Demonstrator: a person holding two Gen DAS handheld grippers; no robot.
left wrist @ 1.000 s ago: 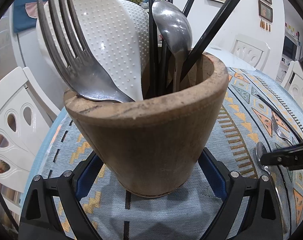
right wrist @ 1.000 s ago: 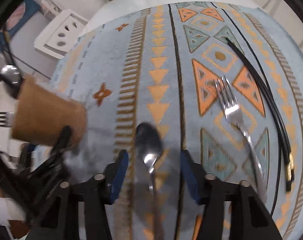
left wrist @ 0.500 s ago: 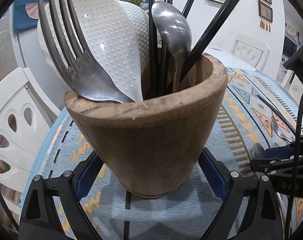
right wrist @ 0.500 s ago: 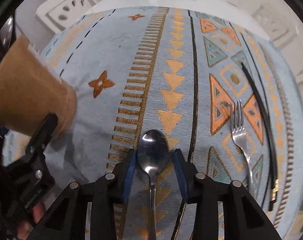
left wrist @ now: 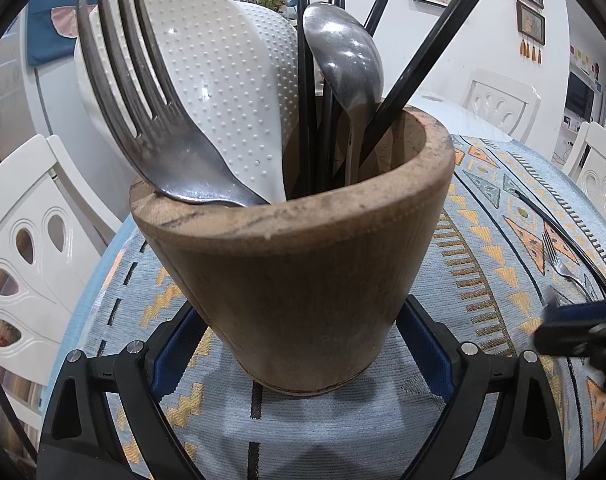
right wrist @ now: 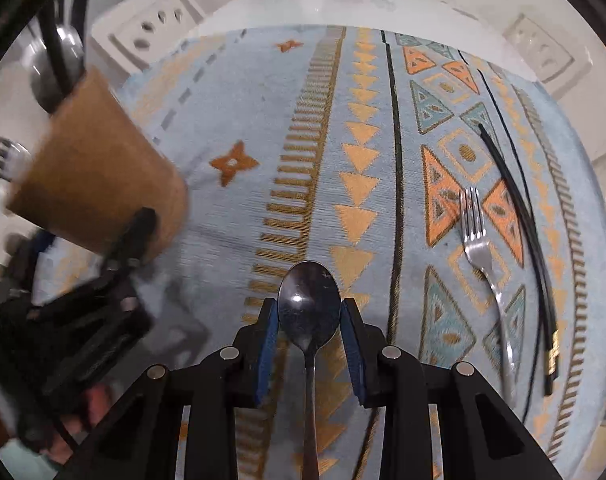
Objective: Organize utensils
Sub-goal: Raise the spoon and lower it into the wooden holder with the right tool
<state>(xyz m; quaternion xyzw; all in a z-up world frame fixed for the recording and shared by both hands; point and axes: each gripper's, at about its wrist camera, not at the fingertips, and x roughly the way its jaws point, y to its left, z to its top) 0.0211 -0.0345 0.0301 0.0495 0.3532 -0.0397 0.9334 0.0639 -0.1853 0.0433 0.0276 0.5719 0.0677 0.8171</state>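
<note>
Right claw (right wrist: 309,340) has been closing around the spoon (right wrist: 309,304), pads barely pinching its bowl; such an off-centre hold could let it swivel or drop beside the wooden cup (right wrist: 99,184).

A steel spoon (right wrist: 309,308) is sitting bowl-forward between blue pads. The brown cup (left wrist: 299,248) is standing upright, carrying a fork (left wrist: 155,128), white paddle (left wrist: 223,92), spoon and black chopsticks (left wrist: 419,68). Another fork (right wrist: 481,252) is lying beside two loose chopsticks (right wrist: 519,220).
</note>
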